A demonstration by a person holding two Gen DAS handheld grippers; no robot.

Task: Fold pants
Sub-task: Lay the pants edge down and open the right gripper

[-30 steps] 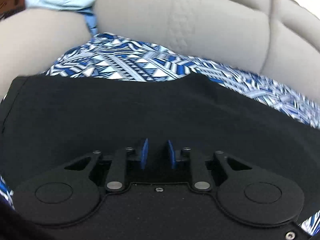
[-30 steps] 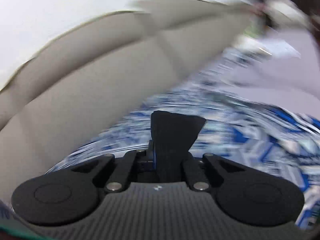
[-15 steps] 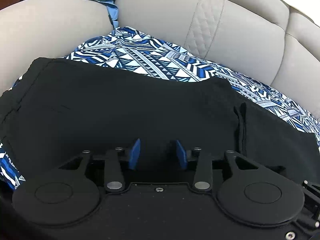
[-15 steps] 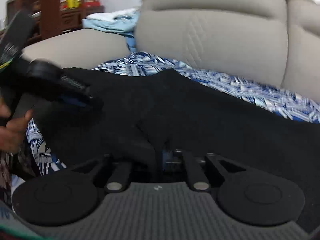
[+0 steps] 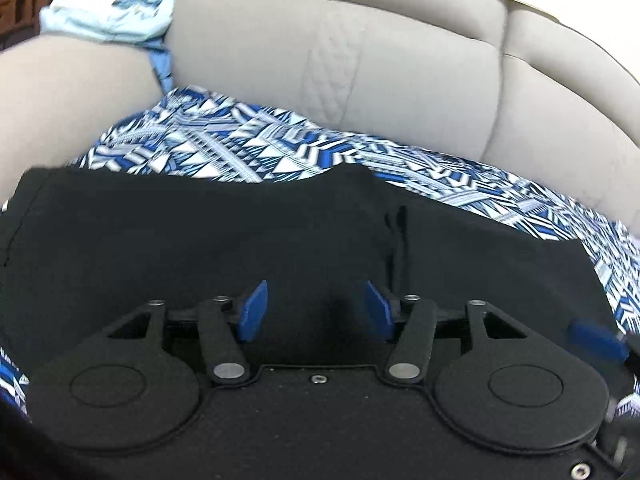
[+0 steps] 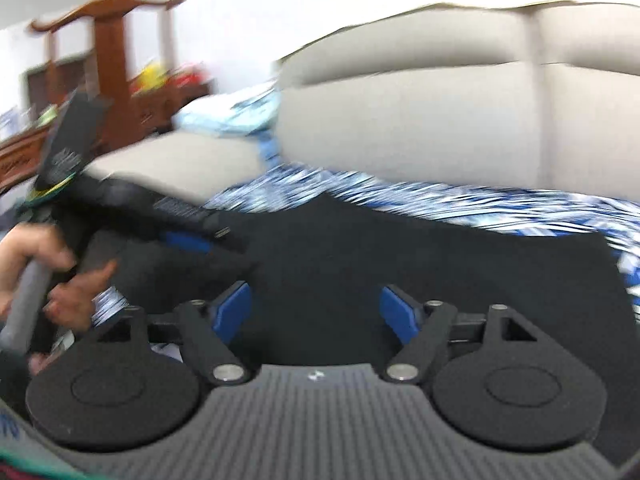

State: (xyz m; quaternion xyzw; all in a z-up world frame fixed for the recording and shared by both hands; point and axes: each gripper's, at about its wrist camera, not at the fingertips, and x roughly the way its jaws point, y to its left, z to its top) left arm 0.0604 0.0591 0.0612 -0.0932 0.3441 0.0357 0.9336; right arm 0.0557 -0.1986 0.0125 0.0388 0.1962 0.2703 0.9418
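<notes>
Sofa [image 5: 400,80] carries black pants [image 5: 200,240]; both tongs [image 5: 312,312] [image 6: 316,312] released, left hand [image 6: 60,280] visible rightside only.

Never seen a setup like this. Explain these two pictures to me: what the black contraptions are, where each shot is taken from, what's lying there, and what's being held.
No robot here: a person holds a two-finger gripper in each hand, each with a camera looking along its blue fingers. One picture looks out from the left gripper, the other from the right gripper. Both stand open and hold nothing. Black pants lie flat on a blue patterned cloth spread over a grey sofa. The right view also shows the person's left hand gripping the other tool's handle.
</notes>
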